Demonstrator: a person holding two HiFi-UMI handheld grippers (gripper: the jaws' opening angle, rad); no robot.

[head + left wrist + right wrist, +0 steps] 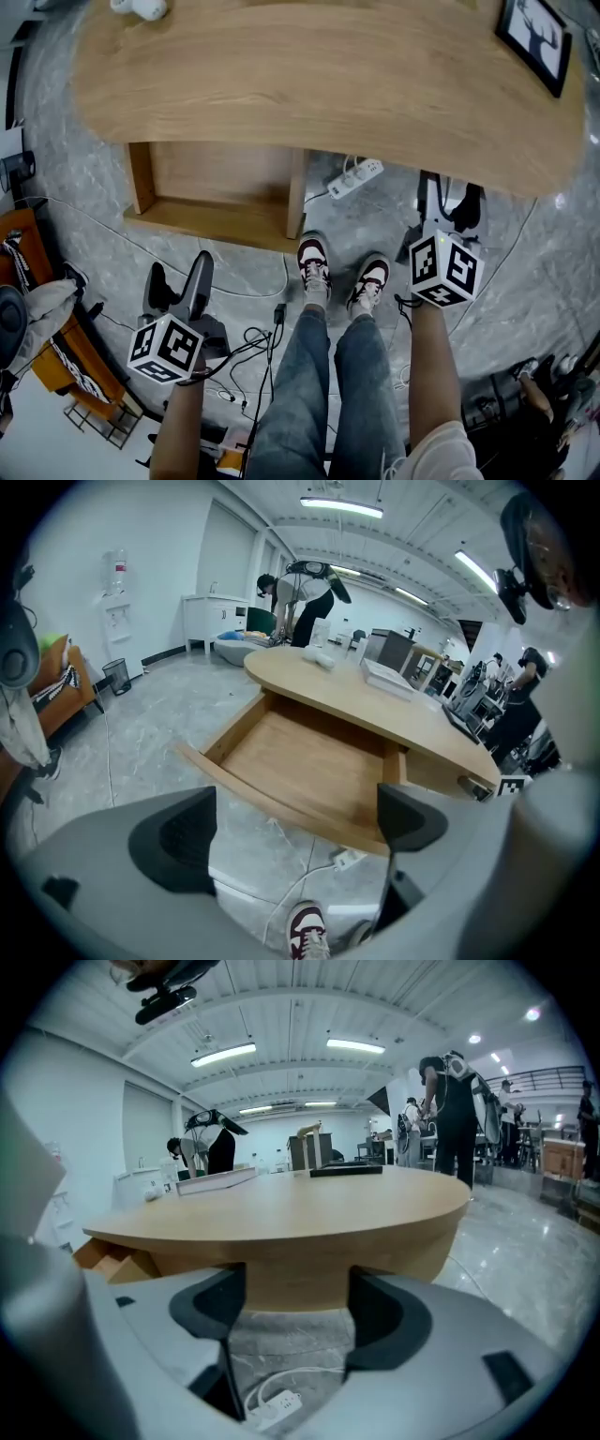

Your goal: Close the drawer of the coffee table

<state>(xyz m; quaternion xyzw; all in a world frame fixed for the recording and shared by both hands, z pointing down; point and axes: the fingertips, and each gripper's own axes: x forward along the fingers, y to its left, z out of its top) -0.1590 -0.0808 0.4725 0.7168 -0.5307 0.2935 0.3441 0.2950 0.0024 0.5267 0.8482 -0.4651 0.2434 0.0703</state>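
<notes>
Left gripper: jaws wide apart, nothing between them. It is held over the floor, short of the drawer and not touching it. Its own view looks between the jaws into the drawer, which stands pulled well out from under the coffee table, its inside bare wood.

Right gripper: jaws moderately apart, narrower than the left, and empty. It faces the rounded edge of the table top, with no contact. A white power strip lies on the floor below the jaws.

In the head view the drawer projects from the left part of the table toward the person. The left gripper is just in front of its front panel and the right gripper is near the table edge, well right of the drawer. The person's shoes stand between the two grippers. A framed picture lies on the far right of the table top.
</notes>
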